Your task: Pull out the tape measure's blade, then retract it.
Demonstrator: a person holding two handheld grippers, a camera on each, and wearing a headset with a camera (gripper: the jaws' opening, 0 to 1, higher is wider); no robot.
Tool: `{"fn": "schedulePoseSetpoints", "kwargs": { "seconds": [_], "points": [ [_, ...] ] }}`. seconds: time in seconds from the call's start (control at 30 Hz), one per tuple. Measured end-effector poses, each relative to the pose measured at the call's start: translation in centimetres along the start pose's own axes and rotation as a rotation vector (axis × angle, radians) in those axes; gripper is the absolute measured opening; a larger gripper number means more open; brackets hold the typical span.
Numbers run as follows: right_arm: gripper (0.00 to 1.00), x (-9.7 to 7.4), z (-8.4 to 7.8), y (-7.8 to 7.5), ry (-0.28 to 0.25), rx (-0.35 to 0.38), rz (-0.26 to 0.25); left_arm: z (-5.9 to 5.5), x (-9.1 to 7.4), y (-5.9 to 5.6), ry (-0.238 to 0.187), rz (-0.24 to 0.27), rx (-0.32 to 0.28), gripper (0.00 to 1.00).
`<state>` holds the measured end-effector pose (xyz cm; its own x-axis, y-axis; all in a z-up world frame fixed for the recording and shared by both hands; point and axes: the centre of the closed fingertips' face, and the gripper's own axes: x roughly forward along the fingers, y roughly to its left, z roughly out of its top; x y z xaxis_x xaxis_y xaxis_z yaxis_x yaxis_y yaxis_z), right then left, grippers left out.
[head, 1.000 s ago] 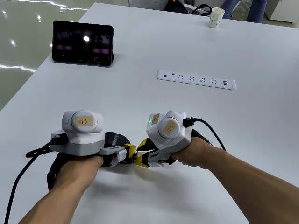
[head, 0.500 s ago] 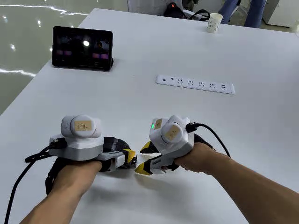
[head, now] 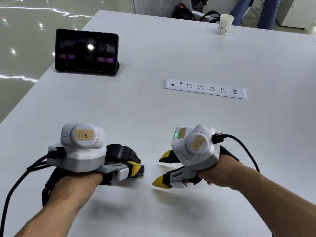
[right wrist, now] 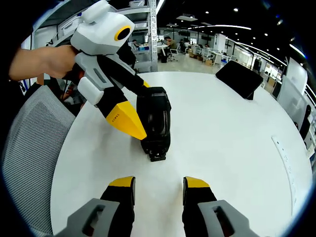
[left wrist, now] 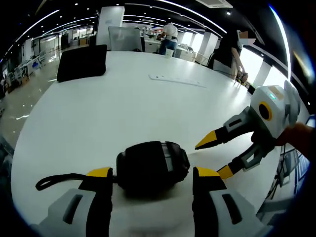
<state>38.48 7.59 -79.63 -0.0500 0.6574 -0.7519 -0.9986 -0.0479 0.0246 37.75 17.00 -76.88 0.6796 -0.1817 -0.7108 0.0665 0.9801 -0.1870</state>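
- White tabletop (head: 207,118) is being viewed from the head camera. The tape measure (head: 121,154) is being clamped on it by the left gripper (head: 134,169). The right gripper (head: 163,169) is being held just beside the tape measure, jaws parted and empty.
- From the left gripper view, the tape measure (left wrist: 153,165) is being pinched between both jaws, with its strap (left wrist: 54,180) lying beside it. No drawn-out blade is being shown.
- From the right gripper view, the tape measure's mouth is being faced by the open jaws, which are apart from it.
- Two risks are being judged likely: the small blade tip being missed or slipping free, and the case being dragged out of the left jaws by a hard pull.
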Motion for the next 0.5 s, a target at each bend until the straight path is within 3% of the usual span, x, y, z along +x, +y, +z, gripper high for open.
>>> {"fn": "schedulePoseSetpoints", "kwargs": {
  "seconds": [0.5],
  "points": [
    [0.46, -3.2, -1.3, 0.2, -0.066, 0.082, -0.067, -1.1, -0.7, -0.9, -0.013, -0.058, 0.07, 0.68]
  ]
}}
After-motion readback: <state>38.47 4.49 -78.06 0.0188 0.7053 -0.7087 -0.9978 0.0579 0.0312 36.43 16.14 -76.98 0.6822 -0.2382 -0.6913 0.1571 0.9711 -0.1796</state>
